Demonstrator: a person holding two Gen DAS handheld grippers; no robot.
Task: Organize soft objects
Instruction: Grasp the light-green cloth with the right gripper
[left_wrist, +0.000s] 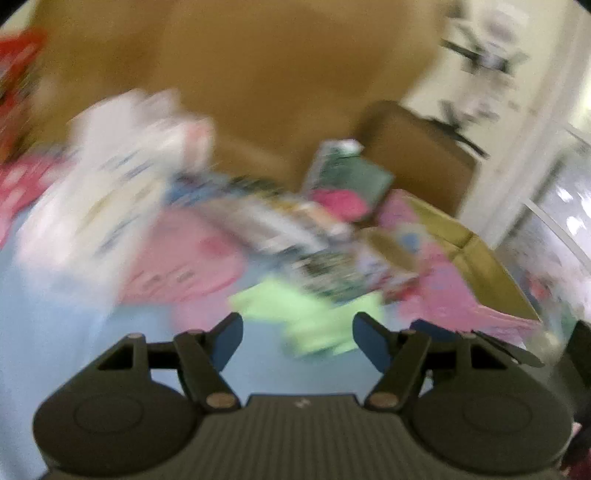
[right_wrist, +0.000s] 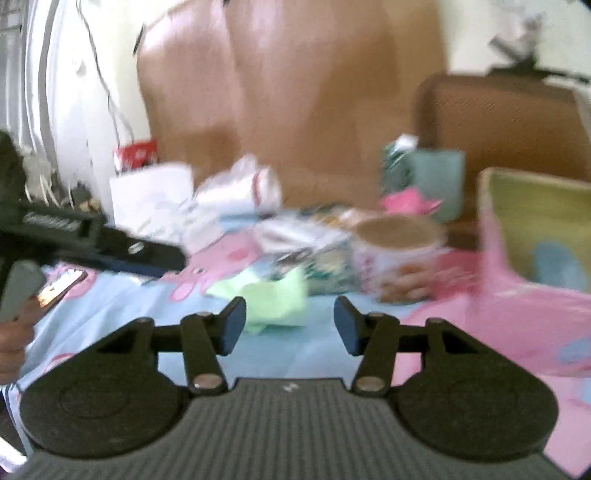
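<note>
Both your left gripper (left_wrist: 297, 341) and right gripper (right_wrist: 290, 325) hover with fingers half open and empty; steady them, then close on the green cloth (right_wrist: 273, 295) just ahead on the bed (right_wrist: 295, 350).

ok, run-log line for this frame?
left gripper: open, empty | right gripper: open, empty | green cloth: loose on bedsheet, ahead

No legible text, label or number anywhere amid the blur in either view
</note>
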